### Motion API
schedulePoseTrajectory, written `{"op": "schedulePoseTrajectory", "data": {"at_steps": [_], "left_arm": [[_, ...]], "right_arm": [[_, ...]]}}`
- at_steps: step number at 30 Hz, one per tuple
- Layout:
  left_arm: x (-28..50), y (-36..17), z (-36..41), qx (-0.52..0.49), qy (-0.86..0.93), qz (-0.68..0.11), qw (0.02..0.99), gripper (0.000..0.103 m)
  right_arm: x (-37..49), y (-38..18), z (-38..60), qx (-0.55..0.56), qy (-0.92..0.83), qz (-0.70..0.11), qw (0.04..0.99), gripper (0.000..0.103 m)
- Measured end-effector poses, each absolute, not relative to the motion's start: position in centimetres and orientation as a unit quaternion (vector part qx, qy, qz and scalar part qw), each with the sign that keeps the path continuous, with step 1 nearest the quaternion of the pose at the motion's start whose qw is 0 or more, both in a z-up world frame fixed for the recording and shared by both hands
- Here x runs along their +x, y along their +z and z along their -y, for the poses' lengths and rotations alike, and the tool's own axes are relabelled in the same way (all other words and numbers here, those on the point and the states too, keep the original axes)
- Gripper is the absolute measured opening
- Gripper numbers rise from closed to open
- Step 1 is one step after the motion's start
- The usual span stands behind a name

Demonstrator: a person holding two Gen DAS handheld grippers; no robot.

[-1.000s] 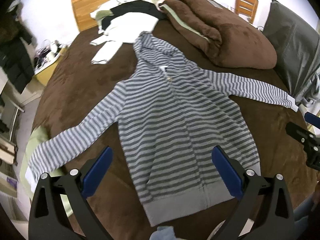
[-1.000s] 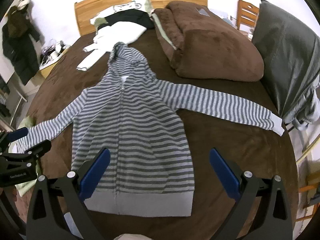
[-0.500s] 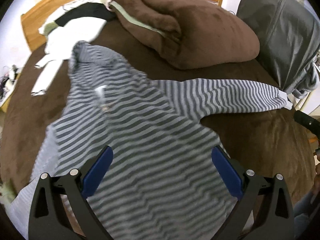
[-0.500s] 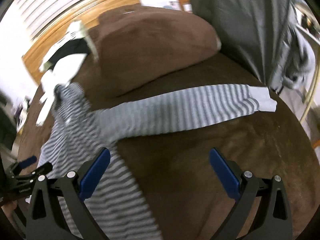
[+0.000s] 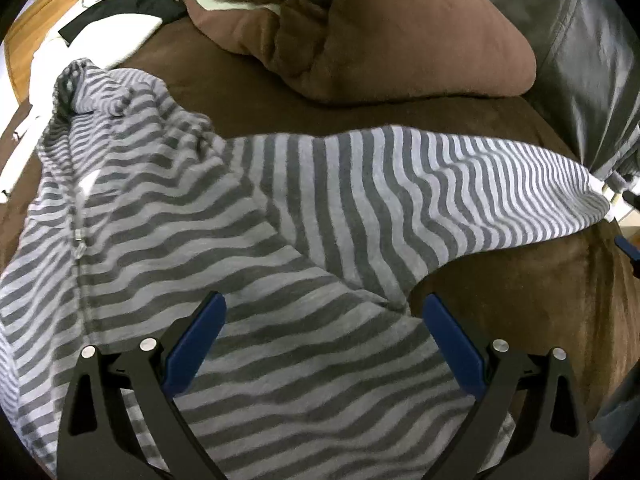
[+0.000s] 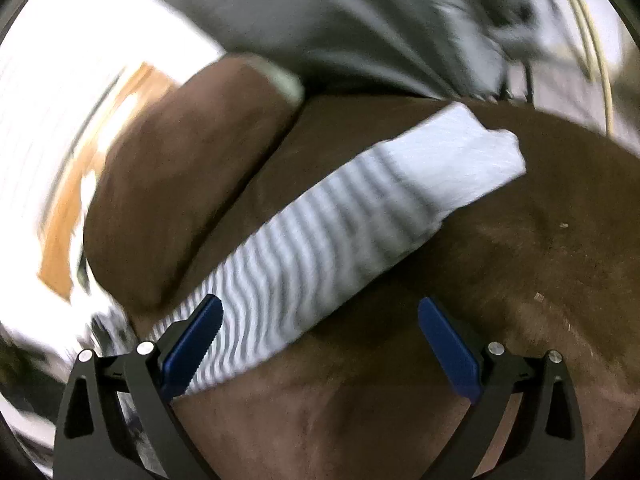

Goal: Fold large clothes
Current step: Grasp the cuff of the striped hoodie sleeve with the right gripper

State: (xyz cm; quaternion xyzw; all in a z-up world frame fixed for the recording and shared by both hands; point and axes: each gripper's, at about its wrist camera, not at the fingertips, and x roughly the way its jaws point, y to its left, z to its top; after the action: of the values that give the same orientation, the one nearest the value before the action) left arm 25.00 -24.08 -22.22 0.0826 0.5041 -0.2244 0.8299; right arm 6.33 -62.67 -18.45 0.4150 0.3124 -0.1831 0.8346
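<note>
At the far left, white and black clothes (image 5: 120, 8) lie heaped against the wooden headboard (image 5: 24, 36). Just nearer, the striped hoodie (image 5: 192, 216) is spread flat on the brown bed (image 5: 520, 292), hood toward the headboard, zip running down its left part. The left gripper (image 5: 320, 340) hangs low over the hoodie's body near the armpit, its blue fingers (image 5: 196, 340) wide apart with only striped cloth showing between them, gripping nothing. Further right, the hoodie's sleeve (image 5: 460, 188) stretches flat across the bed toward its right edge. Beyond the sleeve, a folded brown blanket (image 5: 380, 40) sits in a thick mound, and a grey cushion (image 5: 580, 60) stands at the far right. Over the sleeve hovers the right gripper (image 6: 320, 340), its fingers (image 6: 192, 340) likewise spread wide and empty; the left finger overlaps the striped sleeve, the right one is over bare brown cover. The sleeve's pale cuff (image 6: 460, 160) lies ahead of it, up and right, though that view is blurred.
</note>
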Motion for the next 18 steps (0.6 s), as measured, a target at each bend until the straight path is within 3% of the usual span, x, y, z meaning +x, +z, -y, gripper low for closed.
{"op": "schedulePoseTrajectory", "data": {"at_steps": [6,12,15,16,18], "left_arm": [[25.2,-24.6,24.7,0.102,-0.235,-0.509,0.822,0.097],[25.7,-25.1,25.2,0.11,-0.23,-0.509,0.822,0.097],[25.8,-25.2,25.2,0.109,-0.228,-0.51,0.822,0.097],[25.8,-25.2,25.2,0.109,-0.227,-0.511,0.822,0.097],[25.6,-25.3,25.3,0.11,-0.225,-0.512,0.822,0.097]], "right_arm": [[4.8,-21.5,67.8,0.511,-0.197,-0.233,0.803,0.096],[6.5,-22.6,69.8,0.524,-0.213,-0.219,0.795,0.09],[7.5,-22.7,70.2,0.514,-0.244,-0.238,0.787,0.052],[7.5,-23.0,70.4,0.514,-0.259,-0.246,0.78,0.027],[7.3,-23.8,70.7,0.526,-0.254,-0.247,0.773,0.021]]}}
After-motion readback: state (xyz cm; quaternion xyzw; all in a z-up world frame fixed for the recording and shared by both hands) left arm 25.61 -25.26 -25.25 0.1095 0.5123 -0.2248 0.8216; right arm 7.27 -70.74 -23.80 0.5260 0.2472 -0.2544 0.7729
